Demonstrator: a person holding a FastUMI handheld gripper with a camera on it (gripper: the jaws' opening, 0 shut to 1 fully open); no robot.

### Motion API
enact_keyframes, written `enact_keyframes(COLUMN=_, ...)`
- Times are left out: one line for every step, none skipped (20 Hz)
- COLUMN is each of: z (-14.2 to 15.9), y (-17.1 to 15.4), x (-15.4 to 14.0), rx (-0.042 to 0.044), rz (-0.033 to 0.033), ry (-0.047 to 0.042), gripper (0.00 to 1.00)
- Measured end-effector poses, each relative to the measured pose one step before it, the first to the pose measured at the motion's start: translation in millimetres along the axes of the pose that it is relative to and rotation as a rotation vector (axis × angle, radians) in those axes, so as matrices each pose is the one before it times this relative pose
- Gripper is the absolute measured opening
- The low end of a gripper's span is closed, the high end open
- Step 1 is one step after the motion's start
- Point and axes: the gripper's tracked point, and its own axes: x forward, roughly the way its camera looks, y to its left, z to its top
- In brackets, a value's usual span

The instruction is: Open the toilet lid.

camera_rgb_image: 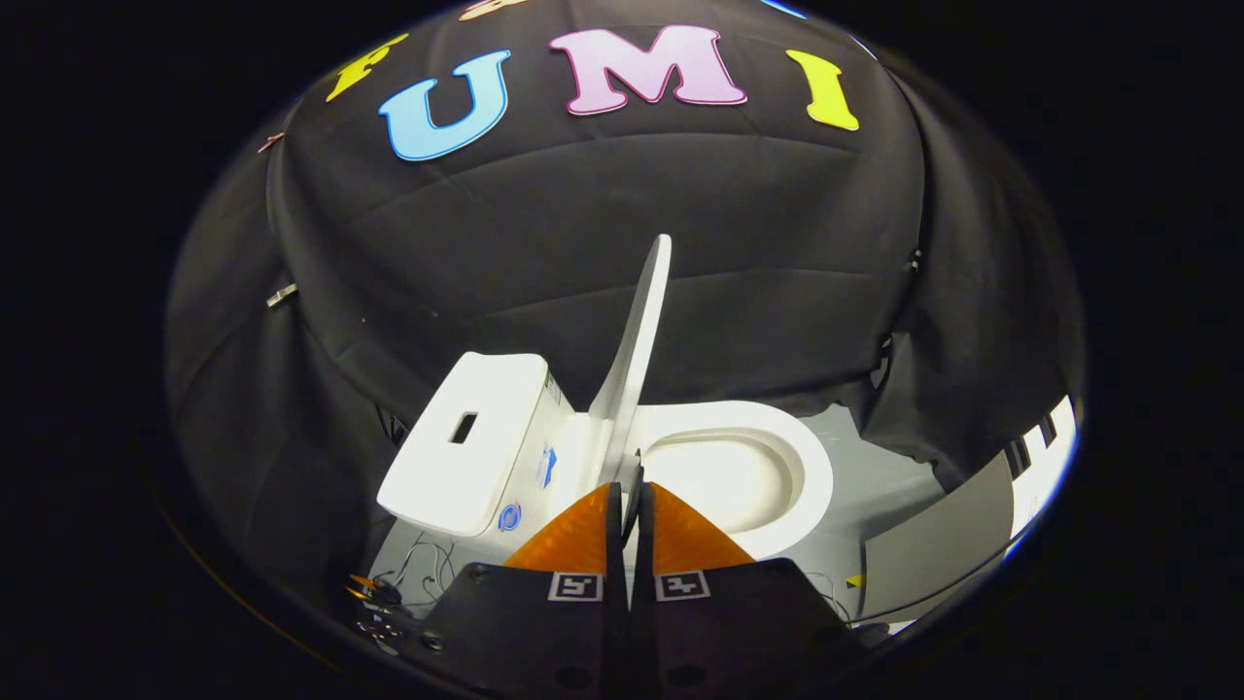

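**Lid up on edge, pinched in my gripper**

My gripper (pixel 630 486) is clenched on the lid (pixel 637 360): the two fingers meet with almost no gap, and the lid's near lower edge sits between their tips, so both press on it. I cannot see the contact faces themselves, because the fingers hide them.

The lid stands raised, nearly upright, and I see it edge-on as a thin white blade. It rises from my fingertips and leans slightly to the right toward its top, which shows against the black cloth wall (pixel 758 253).

The toilet (pixel 812 476) is white and lies just beyond my fingers. Its open bowl (pixel 719 476) is to the right of the lid, with the rim curving round on the far and right sides. To the left of the lid is the tank (pixel 466 447), a rounded white box tilted in my view, with a small dark rectangular slot in its top. Two small blue stickers (pixel 546 467) sit on the tank's near side, too small to read.

The floor (pixel 875 486) under the toilet is pale grey. Thin wires (pixel 428 564) lie on it near the tank's left corner. On the right, a grey panel (pixel 938 540) lies on the floor, with a white board bearing black marks (pixel 1045 447) just beyond it.
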Motion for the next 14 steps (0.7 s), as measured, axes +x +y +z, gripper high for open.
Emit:
enact_keyframes(z=0.38, y=6.33, x=-0.34, rx=-0.01371, rz=-0.0005, ry=-0.00225, gripper=0.05)
enact_keyframes(z=0.07, y=7.74, x=-1.25, rx=-0.01555, rz=-0.0017, ry=-0.00416, gripper=0.05)
enact_keyframes(z=1.73, y=6.42, x=-0.06, rx=-0.01985, rz=-0.00194, ry=-0.00652, gripper=0.05)
enact_keyframes(z=1.92, y=6.34, x=0.95, rx=-0.01122, rz=-0.00389, ry=-0.00591, gripper=0.05)
enact_keyframes(z=0.43, y=6.69, x=0.46, rx=-0.00916, rz=-0.00803, ry=-0.00431, gripper=0.05)
enact_keyframes(z=-0.41, y=6.29, x=0.54, rx=-0.00822, rz=-0.00772, ry=-0.00189, gripper=0.05)
enact_keyframes(z=-0.24, y=6.38, x=0.89, rx=-0.01534, rz=-0.00585, ry=-0.00216, gripper=0.05)
enact_keyframes(z=1.04, y=8.33, x=-0.47, rx=-0.0152, rz=-0.00138, ry=-0.00375, gripper=0.05)
enact_keyframes(z=1.71, y=7.48, x=0.07, rx=-0.02295, rz=-0.00771, ry=-0.00319, gripper=0.05)
enact_keyframes(z=1.09, y=5.85, x=-0.66, rx=-0.0169, rz=-0.01031, ry=-0.00383, gripper=0.05)
enact_keyframes(z=0.92, y=6.26, x=-0.75, rx=-0.00395, rz=-0.00588, ry=-0.00614, gripper=0.05)
enact_keyframes(z=0.94, y=6.52, x=0.41, rx=-0.00987, rz=-0.00234, ry=-0.0045, gripper=0.05)
enact_keyframes(z=1.91, y=6.6, x=0.65, rx=-0.00811, rz=-0.00427, ry=-0.00642, gripper=0.05)
enact_keyframes(z=0.6, y=5.49, x=-1.44, rx=-0.00881, rz=-0.00672, ry=-0.00378, gripper=0.05)
